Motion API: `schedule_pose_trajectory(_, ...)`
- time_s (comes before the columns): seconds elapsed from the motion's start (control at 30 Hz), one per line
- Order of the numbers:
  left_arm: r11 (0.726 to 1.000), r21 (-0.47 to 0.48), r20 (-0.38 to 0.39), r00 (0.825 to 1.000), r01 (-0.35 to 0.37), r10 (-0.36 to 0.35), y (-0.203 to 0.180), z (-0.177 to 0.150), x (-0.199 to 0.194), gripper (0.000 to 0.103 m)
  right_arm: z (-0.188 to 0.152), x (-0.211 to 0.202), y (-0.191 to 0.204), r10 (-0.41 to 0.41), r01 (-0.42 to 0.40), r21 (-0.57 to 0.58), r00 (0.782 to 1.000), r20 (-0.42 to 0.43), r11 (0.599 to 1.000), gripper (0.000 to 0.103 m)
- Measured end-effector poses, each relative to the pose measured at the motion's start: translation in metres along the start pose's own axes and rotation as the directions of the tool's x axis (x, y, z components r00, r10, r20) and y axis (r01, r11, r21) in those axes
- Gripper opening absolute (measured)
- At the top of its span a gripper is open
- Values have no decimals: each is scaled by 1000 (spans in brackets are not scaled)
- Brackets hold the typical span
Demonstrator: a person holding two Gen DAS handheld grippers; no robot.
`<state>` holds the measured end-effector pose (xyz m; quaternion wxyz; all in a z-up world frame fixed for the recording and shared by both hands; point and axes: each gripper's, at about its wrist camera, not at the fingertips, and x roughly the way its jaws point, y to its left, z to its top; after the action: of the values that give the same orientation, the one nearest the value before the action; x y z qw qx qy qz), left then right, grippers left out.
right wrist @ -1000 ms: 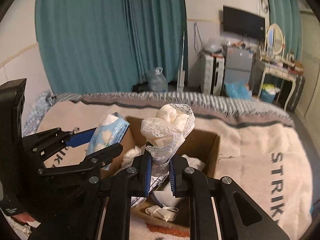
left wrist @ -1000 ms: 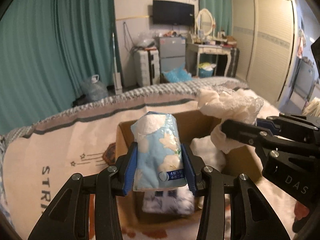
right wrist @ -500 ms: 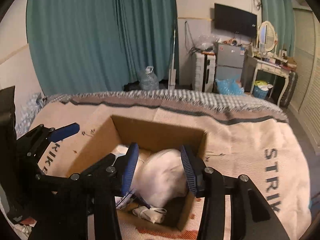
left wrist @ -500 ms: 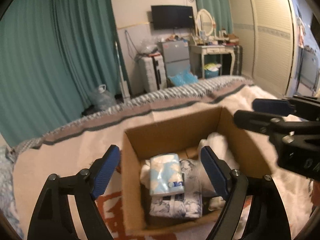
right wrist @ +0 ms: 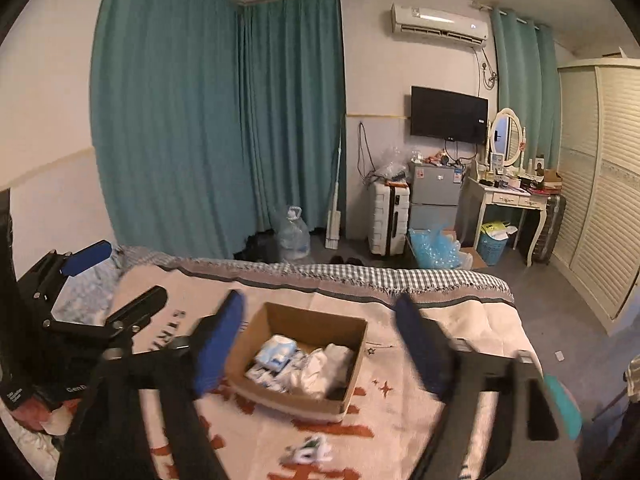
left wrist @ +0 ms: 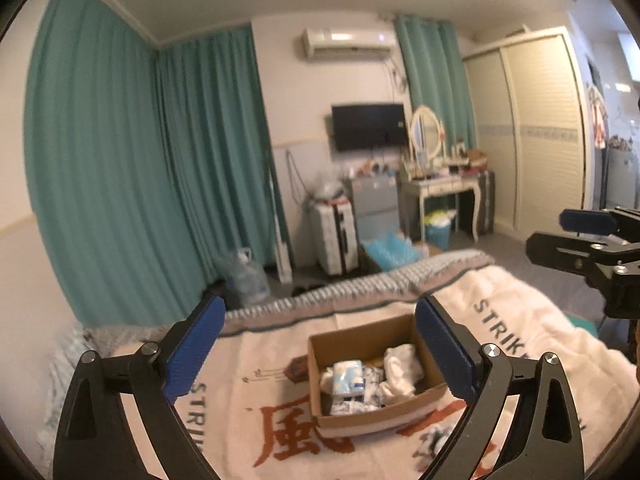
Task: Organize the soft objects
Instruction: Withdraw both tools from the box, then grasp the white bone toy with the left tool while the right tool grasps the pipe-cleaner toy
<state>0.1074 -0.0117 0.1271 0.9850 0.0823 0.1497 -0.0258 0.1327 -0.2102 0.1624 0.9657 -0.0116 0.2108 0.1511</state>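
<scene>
My left gripper [left wrist: 318, 348] hangs spread wide with nothing between its blue pads [left wrist: 196, 344], and my right gripper [right wrist: 320, 344] is just as wide apart and empty, its fingers smeared by motion blur. Both sit high above the cardboard box [left wrist: 340, 416], which lies on the bed between each pair of fingers.

Inside the box, the blue-and-white tissue pack [left wrist: 349, 378] lies on the left and the white lacy cloth [left wrist: 400, 368] is bunched on the right, with a patterned pack under and between them. From the right wrist view I see the same load: tissue pack [right wrist: 278, 352] left, cloth [right wrist: 320, 368] right, inside the box [right wrist: 320, 404].

The left view catches the right gripper at its far right edge; the right view catches the left gripper at its left edge, over rumpled bedding.

The blanket [left wrist: 520, 320] is cream with red characters and dark lettering, edged in grey check [right wrist: 360, 272] at the far end. Beyond, there are teal curtains [right wrist: 180, 120], a wall TV [right wrist: 448, 114], an air conditioner [right wrist: 440, 24], a small fridge [right wrist: 434, 188], a white suitcase [right wrist: 388, 216], a vanity table with oval mirror [right wrist: 506, 136] and a slatted wardrobe [right wrist: 600, 200] on the right.
</scene>
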Motion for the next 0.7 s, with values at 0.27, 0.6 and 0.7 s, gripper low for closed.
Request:
schedule_pose_trajectory(0.27, 999, -39, -17, 1000, -24, 23, 11, -30, -48, 98, -32, -62, 15, -13, 13, -30, 1000, 3, 999, 97)
schedule_pose_trajectory(0.6, 988, -135, -182, 982, -75, 50, 27, -123, 1, 98, -125, 11, 32, -30, 22, -57, 990, -137, 998, 97)
schedule_pose_trajectory(0.7, 983, -131, -226, 969, -130, 98, 25, -150, 22, 98, -153, 47, 37, -19, 9, -56, 982, -190, 998, 97)
